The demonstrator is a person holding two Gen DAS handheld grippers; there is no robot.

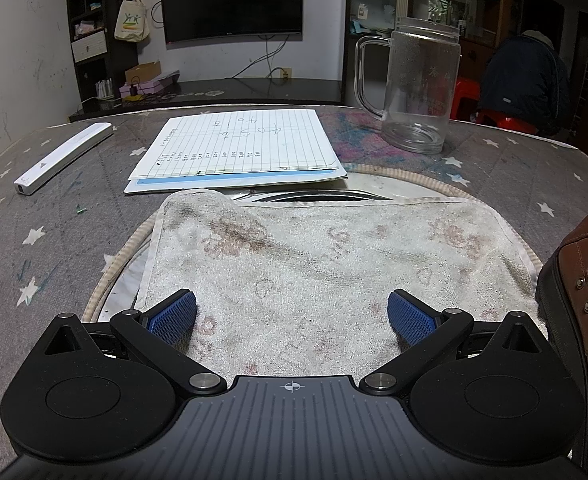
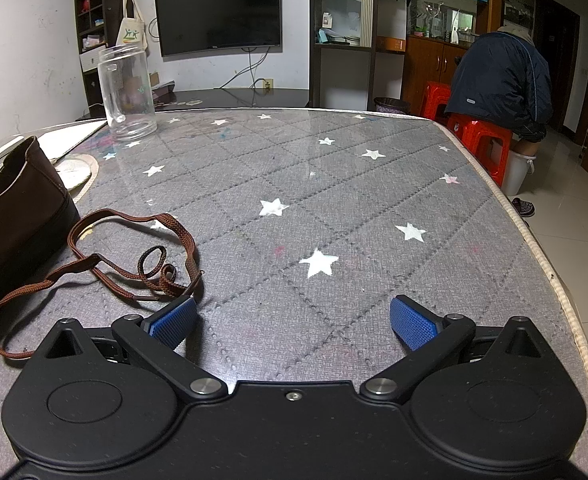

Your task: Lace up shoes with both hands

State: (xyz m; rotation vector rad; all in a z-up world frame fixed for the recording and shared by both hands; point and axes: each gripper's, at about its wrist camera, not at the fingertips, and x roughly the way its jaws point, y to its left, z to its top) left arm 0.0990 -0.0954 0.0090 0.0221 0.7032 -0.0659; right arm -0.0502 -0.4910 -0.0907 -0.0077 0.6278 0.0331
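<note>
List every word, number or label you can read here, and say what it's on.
"405" and "40": handwritten large on the lined sheet, seen upside down.
Columns of small figures on the same sheet: too small to read.
Etched characters on the glass mug: too faint.
Tote bag logo: illegible.
TV badge: too small.

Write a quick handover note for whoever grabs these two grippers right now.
Left gripper: open, empty, over the white towel.
Right gripper: open, empty, over the star-print table cover.
Brown shoe sits between the two grippers.
Brown shoelace lies loose in a tangle beside the shoe, next to the right gripper's left finger.
Done: nothing threaded that these views show.
Left: pick up the lace ends and lace the shoe.
</note>
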